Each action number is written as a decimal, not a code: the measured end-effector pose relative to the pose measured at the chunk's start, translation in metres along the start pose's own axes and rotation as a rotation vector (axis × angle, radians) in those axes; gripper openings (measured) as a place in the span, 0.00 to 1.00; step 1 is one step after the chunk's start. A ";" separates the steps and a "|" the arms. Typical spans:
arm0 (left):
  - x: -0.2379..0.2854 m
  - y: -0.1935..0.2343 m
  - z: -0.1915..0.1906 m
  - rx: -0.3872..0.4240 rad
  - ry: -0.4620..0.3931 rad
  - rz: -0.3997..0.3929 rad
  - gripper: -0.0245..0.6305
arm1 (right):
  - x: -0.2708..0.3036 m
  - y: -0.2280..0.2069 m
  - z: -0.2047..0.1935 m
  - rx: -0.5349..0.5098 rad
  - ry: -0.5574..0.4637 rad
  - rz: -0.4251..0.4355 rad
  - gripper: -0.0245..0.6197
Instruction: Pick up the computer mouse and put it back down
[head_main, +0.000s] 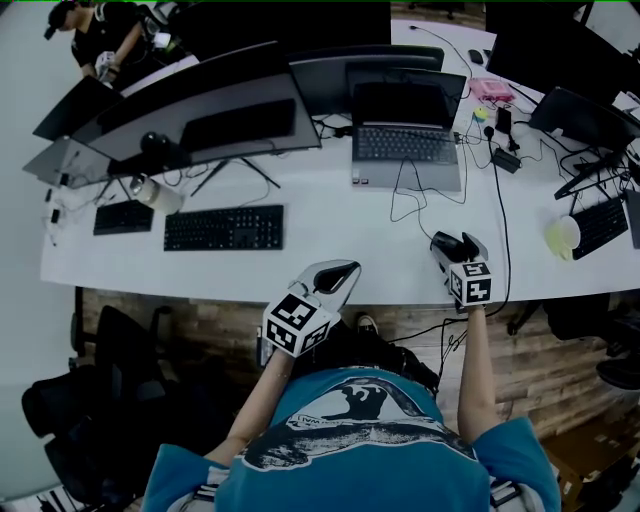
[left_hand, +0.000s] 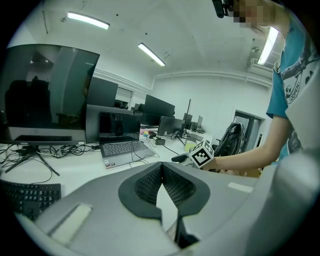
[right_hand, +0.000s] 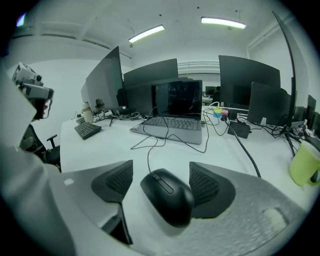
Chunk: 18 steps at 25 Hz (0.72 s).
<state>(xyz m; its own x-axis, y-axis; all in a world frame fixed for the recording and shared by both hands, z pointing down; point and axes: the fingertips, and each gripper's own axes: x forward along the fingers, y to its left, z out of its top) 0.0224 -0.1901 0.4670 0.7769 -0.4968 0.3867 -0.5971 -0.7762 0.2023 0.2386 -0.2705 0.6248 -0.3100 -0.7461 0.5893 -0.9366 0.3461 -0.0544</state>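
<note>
The black wired computer mouse (right_hand: 167, 195) lies on the white desk (head_main: 330, 215) near its front edge. My right gripper (right_hand: 161, 171) is open around it: the mouse sits against the right pad (right_hand: 205, 186), and a gap of bare desk separates it from the left pad (right_hand: 119, 181). In the head view the right gripper (head_main: 452, 246) hides most of the mouse. The mouse's cable (right_hand: 150, 147) runs away toward the laptop. My left gripper (head_main: 335, 277) hovers at the desk's front edge, left of the right one, its jaws (left_hand: 161, 167) shut with nothing between them.
An open laptop (head_main: 405, 140) stands behind the mouse, a black keyboard (head_main: 224, 228) to the left, and dark monitors (head_main: 200, 110) along the back. A yellow-green cup (head_main: 563, 237) and a thick black cable (head_main: 497, 190) are to the right. A person (head_main: 100, 35) stands at far left.
</note>
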 end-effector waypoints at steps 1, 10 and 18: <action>0.000 0.001 0.000 -0.001 0.000 0.002 0.06 | -0.004 0.004 0.006 0.004 -0.018 0.010 0.57; 0.003 0.010 0.006 -0.016 0.000 0.005 0.06 | -0.041 0.058 0.053 0.048 -0.160 0.112 0.45; 0.007 0.001 0.003 -0.016 0.021 -0.045 0.06 | -0.064 0.095 0.072 0.093 -0.226 0.156 0.35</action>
<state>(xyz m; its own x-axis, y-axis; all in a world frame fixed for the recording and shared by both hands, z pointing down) 0.0272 -0.1957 0.4674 0.7988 -0.4529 0.3959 -0.5648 -0.7913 0.2343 0.1577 -0.2303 0.5240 -0.4700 -0.7994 0.3742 -0.8826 0.4208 -0.2096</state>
